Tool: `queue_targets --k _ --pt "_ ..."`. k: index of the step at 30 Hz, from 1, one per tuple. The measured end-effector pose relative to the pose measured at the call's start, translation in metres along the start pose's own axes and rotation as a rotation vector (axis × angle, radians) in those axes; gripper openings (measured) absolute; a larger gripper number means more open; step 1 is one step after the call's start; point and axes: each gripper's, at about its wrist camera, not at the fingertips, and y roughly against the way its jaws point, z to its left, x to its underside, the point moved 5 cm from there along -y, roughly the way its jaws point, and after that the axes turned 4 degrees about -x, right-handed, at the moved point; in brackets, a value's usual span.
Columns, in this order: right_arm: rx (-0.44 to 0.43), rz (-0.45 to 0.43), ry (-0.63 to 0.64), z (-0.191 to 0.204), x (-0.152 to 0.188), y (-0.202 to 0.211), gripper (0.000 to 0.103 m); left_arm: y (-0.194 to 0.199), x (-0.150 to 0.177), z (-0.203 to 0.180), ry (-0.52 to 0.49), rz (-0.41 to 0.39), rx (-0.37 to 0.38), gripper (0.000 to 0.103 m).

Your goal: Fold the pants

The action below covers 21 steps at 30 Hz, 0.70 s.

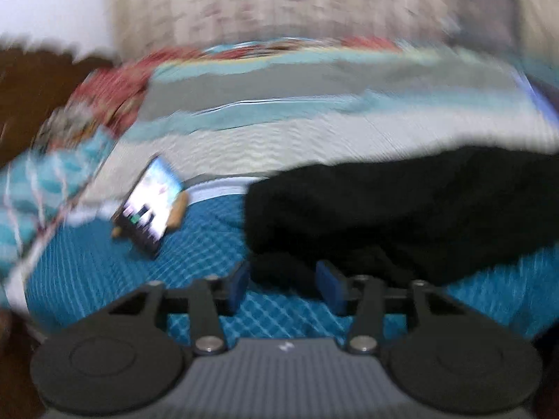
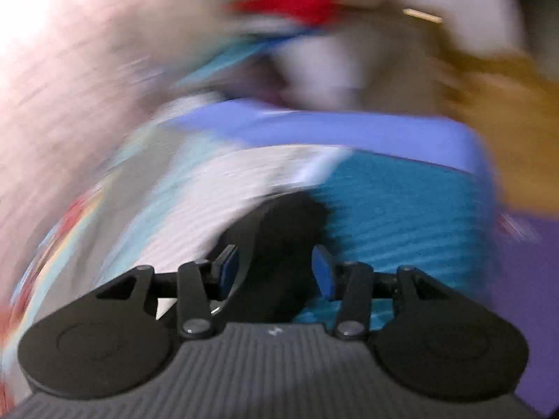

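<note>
Going left to right in the left wrist view: at the left edge there's a patterned teal-and-red pillow or cushion (image 1: pixel 52 174), all smeared by blur, then a lit-up smartphone propped on a small wooden stand (image 1: pixel 150 206) at centre left, sitting on the teal quilted bedspread (image 1: pixel 104 265). From the centre out to the right edge lies the black fabric pants (image 1: pixel 401 209), a dark soft heap with its left end reaching down toward the bottom middle of the frame. The left gripper (image 1: pixel 283 288) sits at the bottom centre with its blue pads apart, about half open, and a bit of the black cloth looks to be lying in the gap, but the pads don't seem to press on it, so I'd call it holding nothing. In the right wrist view everything's badly blurred; the right gripper (image 2: pixel 276 272) at bottom centre is likewise partly open, with the pants (image 2: pixel 286 230) as a dark strip running up between its pads, teal bedspread (image 2: pixel 401 216) to the right, not clamped as far as I can tell. My read: both tools are lined up at a pants edge with no grip on it. Next move probably needs both pads closing on the cloth, then lifting it over evenly.
</note>
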Motion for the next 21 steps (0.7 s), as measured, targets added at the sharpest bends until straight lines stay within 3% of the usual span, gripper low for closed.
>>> queue_targets --k 3,6,8,11,13,15,16,17,18,21 --pt "-0.257 0.208 0.383 0.095 0.056 0.001 0.05 -0.018 -0.015 0.031 0.2 0.059 0.026 0.055" --pt "-0.39 0.379 0.718 0.16 0.128 0.002 0.047 -0.045 -0.025 0.05 0.391 0.134 0.093 0.07" --pt "-0.434 0.394 0.964 0.192 0.168 0.003 0.047 -0.053 -0.023 0.049 0.492 0.165 0.153 0.078" --pt "-0.453 0.406 1.223 0.222 0.207 -0.012 0.047 -0.069 -0.021 0.042 0.557 0.211 0.202 0.077" --pt "-0.425 0.411 1.326 0.234 0.226 -0.027 0.047 -0.079 -0.02 0.031 0.546 0.23 0.207 0.069" --pt "-0.398 0.405 1.397 0.244 0.241 -0.043 0.044 -0.087 -0.017 0.022 0.537 0.258 0.222 0.044" --pt "-0.406 0.403 1.426 0.249 0.247 -0.049 0.039 -0.092 -0.017 0.019 0.538 0.271 0.236 0.034" --pt "-0.425 0.404 1.445 0.255 0.25 -0.053 0.02 -0.095 -0.016 0.016 0.538 0.285 0.248 0.019" --pt "-0.425 0.403 1.46 0.258 0.245 -0.059 0.006 -0.097 -0.014 0.015 0.534 0.289 0.233 0.016" --pt "-0.445 0.356 1.423 0.28 0.232 -0.056 0.006 -0.09 -0.015 0.018 0.535 0.273 0.23 0.012"
